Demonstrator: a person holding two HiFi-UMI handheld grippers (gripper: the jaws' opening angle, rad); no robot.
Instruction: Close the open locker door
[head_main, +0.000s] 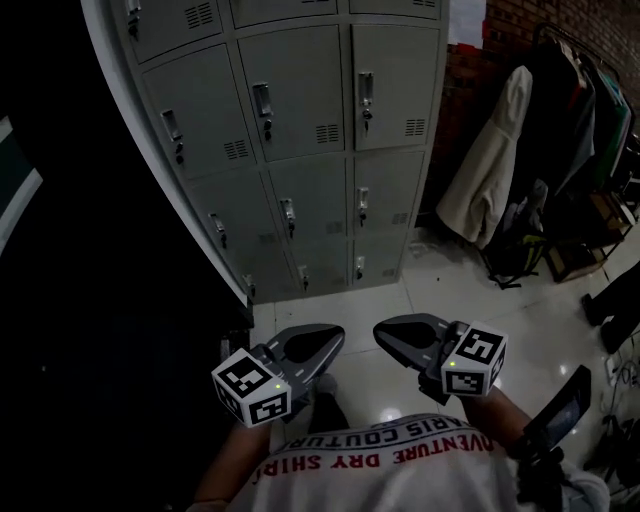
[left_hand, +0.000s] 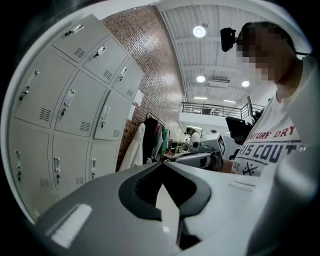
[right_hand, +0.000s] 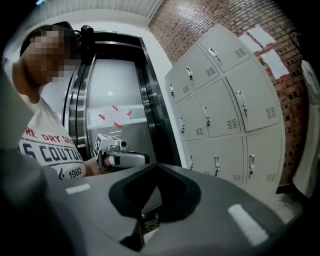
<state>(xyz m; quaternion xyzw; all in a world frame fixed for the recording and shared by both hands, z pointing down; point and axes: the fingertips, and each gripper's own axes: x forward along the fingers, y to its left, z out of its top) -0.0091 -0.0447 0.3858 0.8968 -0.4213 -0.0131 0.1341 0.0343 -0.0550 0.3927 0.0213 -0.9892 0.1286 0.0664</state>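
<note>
Grey lockers, three columns wide; left gripper and right gripper both closed.

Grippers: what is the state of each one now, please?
Left gripper: shut, jaws together, holding nothing.
Right gripper: shut, jaws together, holding nothing.

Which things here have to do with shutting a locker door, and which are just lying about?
For the job:
lockers, though every door in view looks closed
left gripper, jaws together, empty
right gripper, jaws together, empty

Just about:
pale coat
dark clothes hanging beside it
brick wall
</note>
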